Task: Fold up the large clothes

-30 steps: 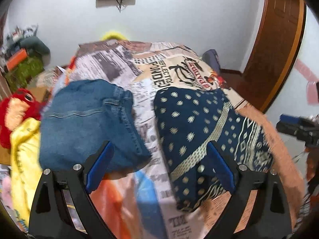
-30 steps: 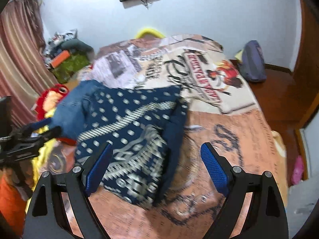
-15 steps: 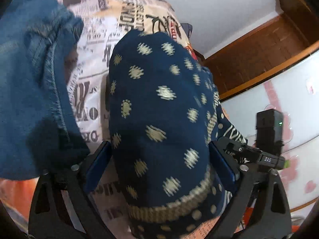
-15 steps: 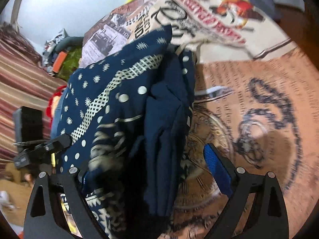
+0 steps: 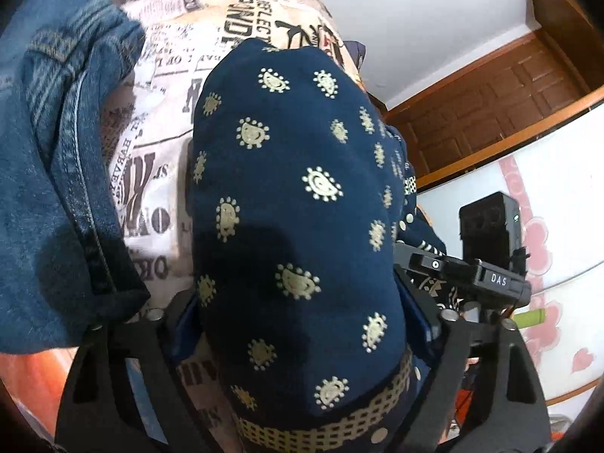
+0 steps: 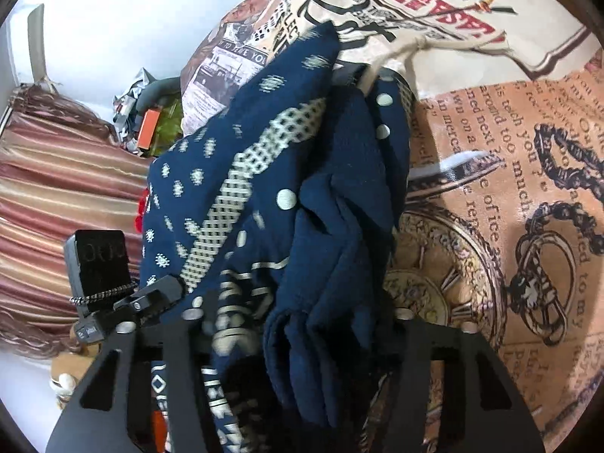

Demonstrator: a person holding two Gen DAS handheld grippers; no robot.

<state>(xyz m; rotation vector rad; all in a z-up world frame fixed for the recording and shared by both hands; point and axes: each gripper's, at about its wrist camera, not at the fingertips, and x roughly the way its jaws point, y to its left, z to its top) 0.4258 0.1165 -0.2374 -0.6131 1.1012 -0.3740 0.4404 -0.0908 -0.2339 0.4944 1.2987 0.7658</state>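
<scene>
We have both grippers down on the navy patterned garment [image 5: 294,226], which lies in a loose heap on the bed's printed bedspread [image 5: 158,173], just beside a pile of blue jeans [image 5: 56,188]. The left gripper [image 5: 298,313] straddles a rounded hump of the cloth, and its jaws have just been closing in; the fabric fills the gap from one side to the other and both blue pads are nearly buried in it, so we read this as a grip on the cloth, though a broad, bunched one. The right gripper [image 6: 298,324] has also just been closing, much more tightly, and a thick bundle of dark folds is squeezed between its arms at the garment's edge nearest the bare orange part of the bedspread [image 6: 490,188]; we judge it to be clamped on those folds, although the pads themselves are hidden by the fabric. Taking hold at two separate spots makes sense here: we think the heap has to be lifted and spread before any neat fold can be made, and two grips apart let the cloth hang open. Each gripper shows up in the other's view, close by, so the grips are near each other. Folding proper has not yet begun.
</scene>
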